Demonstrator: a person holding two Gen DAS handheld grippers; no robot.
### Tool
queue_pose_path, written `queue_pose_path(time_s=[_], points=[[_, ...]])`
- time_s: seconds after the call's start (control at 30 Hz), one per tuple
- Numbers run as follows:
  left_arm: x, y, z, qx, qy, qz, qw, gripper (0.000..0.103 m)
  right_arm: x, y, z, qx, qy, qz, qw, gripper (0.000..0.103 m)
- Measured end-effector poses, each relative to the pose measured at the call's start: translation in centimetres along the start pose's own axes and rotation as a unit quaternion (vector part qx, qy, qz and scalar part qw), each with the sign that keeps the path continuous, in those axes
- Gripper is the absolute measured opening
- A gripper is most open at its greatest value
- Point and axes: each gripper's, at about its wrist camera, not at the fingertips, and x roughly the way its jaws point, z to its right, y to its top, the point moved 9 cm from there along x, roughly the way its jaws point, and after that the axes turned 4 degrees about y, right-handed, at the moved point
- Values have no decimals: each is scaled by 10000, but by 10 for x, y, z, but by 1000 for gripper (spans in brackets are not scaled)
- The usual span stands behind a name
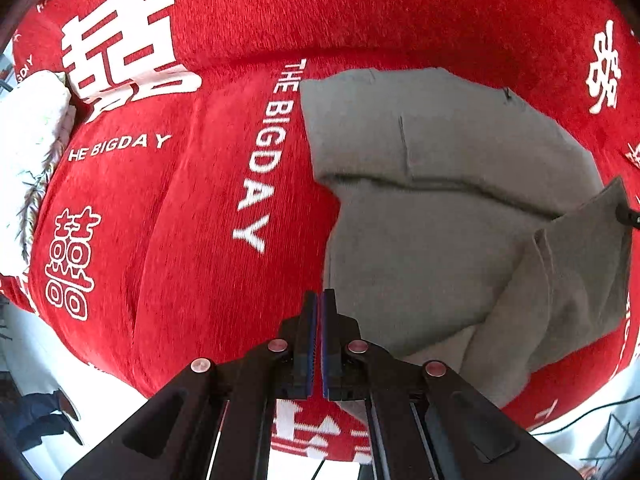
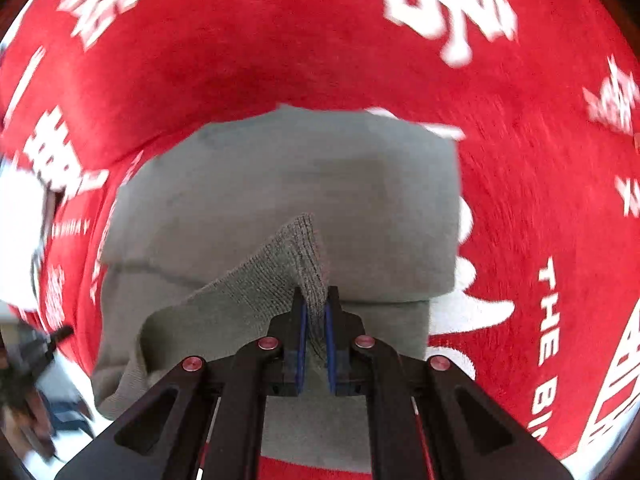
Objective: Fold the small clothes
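The grey garment (image 1: 440,200) lies on the red cloth (image 1: 180,220), 1 fold already across it. The right claw (image 2: 315,320) grips a lifted knit corner (image 2: 296,264). The left claw (image 1: 320,312) is closed and empty. Judged partway: remaining folds outstanding.

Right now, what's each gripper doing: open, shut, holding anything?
Left gripper: shut, holding nothing.
Right gripper: shut on a lifted corner of the grey knit garment.
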Motion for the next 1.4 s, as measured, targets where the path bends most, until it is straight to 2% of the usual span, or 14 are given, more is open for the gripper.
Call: queue_pose_path(time_s=[0.2,0.23,0.27,0.3,0.33,0.53,0.67,0.8,0.87,0.97,1.03,1.13,1.27,1.4], points=[[6,13,21,-166,-493,-187,9985,1,26,-12,12,245,120,-374,9989,9],[7,14,24,-168,-529,-214,9982,11,28,-15,12,258,155,-423,9987,9],[8,15,27,-154,-550,-248,9981,75,32,-13,12,276,178,-443,9985,9],[10,17,30,-142,-518,-276,9982,97,35,-13,14,308,220,-483,9981,9],[14,22,33,-146,-451,-148,9988,103,36,-12,14,326,244,-509,9979,9],[35,34,55,317,-377,6,9988,103,48,-8,16,360,416,-743,9957,11],[33,18,64,1238,-417,77,9914,103,54,-7,15,359,486,-878,9943,12],[27,-20,79,2584,-187,202,9656,103,60,-7,14,353,496,-943,9937,13],[33,-45,95,3314,-12,366,9428,103,62,-8,13,349,485,-958,9936,13],[55,-63,117,3795,115,535,9236,103,62,-8,13,352,456,-953,9938,13],[76,-62,132,3890,265,744,9178,103,61,-9,13,349,440,-945,9939,13],[93,-47,142,3820,410,972,9181,98,61,-8,13,340,425,-937,9941,13],[109,-22,139,3428,66,678,9369,24,54,-7,8,229,390,-859,9953,10],[116,-1,119,2459,-921,42,9649,13,37,-4,-4,-66,383,-678,9969,10]])
